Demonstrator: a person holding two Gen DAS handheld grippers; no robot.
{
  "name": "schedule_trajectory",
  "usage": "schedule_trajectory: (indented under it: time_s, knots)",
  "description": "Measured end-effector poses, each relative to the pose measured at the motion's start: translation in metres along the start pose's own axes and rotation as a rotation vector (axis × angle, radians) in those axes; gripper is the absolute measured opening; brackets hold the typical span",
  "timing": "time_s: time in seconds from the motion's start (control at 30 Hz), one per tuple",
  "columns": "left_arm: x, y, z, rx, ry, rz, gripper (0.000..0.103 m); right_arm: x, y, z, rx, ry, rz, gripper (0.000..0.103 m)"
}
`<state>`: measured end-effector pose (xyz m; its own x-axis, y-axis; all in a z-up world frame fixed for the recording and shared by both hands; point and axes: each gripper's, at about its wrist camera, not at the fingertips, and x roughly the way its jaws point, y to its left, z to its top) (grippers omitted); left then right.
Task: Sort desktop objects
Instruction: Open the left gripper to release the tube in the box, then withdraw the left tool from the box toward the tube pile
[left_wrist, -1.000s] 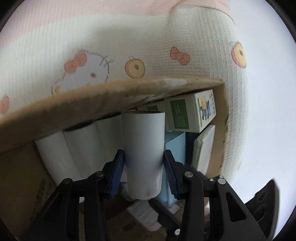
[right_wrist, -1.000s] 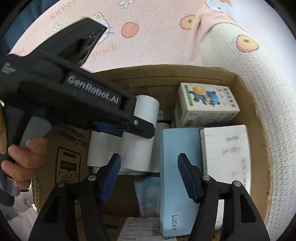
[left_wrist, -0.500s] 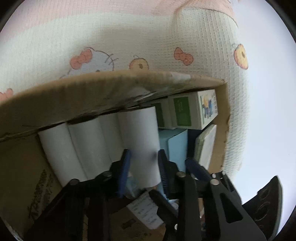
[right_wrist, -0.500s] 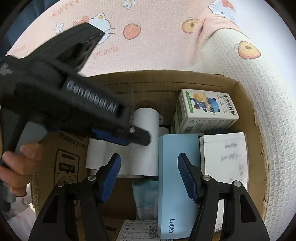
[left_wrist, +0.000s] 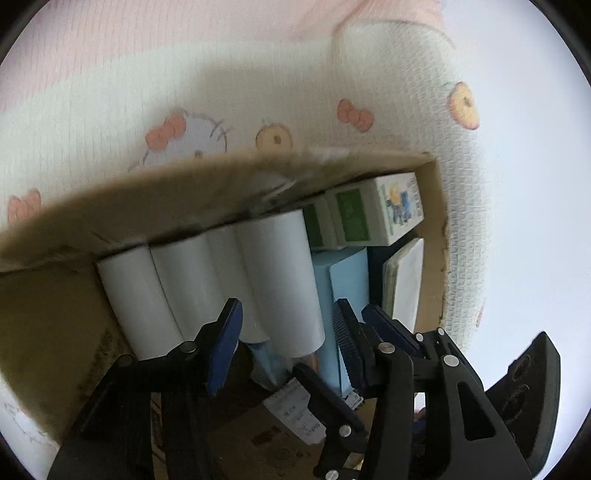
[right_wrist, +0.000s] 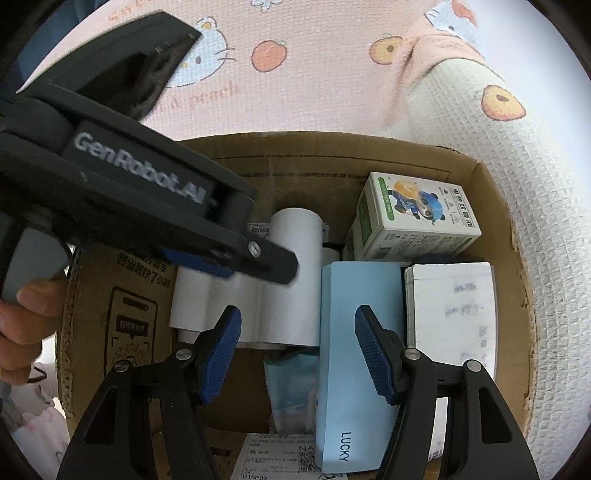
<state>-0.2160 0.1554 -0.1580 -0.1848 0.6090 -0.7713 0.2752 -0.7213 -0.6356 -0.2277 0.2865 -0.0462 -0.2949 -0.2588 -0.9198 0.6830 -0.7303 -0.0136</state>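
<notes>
A white paper roll (left_wrist: 280, 280) lies in the cardboard box (left_wrist: 147, 206), rightmost in a row of several white rolls (right_wrist: 243, 299). My left gripper (left_wrist: 286, 347) hovers just above the near end of that roll. Its jaws are opening and the pads do not press on anything. In the right wrist view the left gripper (right_wrist: 229, 258) reaches in from the left, held by a hand (right_wrist: 26, 317). My right gripper (right_wrist: 297, 354) hangs open over the box's near side with nothing gripped, its right finger above the light blue "LUCKY" box (right_wrist: 354, 354).
The box also holds a green-and-white carton with a cartoon panda (right_wrist: 417, 218), a white notepad (right_wrist: 450, 317), a pale blue packet (right_wrist: 291, 384) and a shipping label (right_wrist: 273, 458). A pink and cream cartoon-print cloth (right_wrist: 314, 74) surrounds the box.
The left gripper let go of the white roll, which now lies in the row inside the box. Its jaws narrowed, then widened as it lifted back. The right gripper stayed put.
</notes>
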Motion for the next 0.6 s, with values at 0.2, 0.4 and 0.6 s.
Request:
schedule_trajectory:
  time_s: [0.2,0.4,0.6]
  knots:
    - [-0.027,-0.013,-0.008,0.175,-0.111,0.099,0.022,-0.008,0.005,-0.007,-0.022,0.003,-0.007,0.062]
    - [-0.037,-0.012,-0.016,0.220,-0.118,0.031,0.021,-0.019,0.017,-0.007,-0.071,0.000,-0.028,0.062]
    - [-0.072,-0.015,-0.047,0.427,-0.308,0.074,0.021,-0.023,0.029,-0.006,-0.094,-0.013,-0.062,0.062]
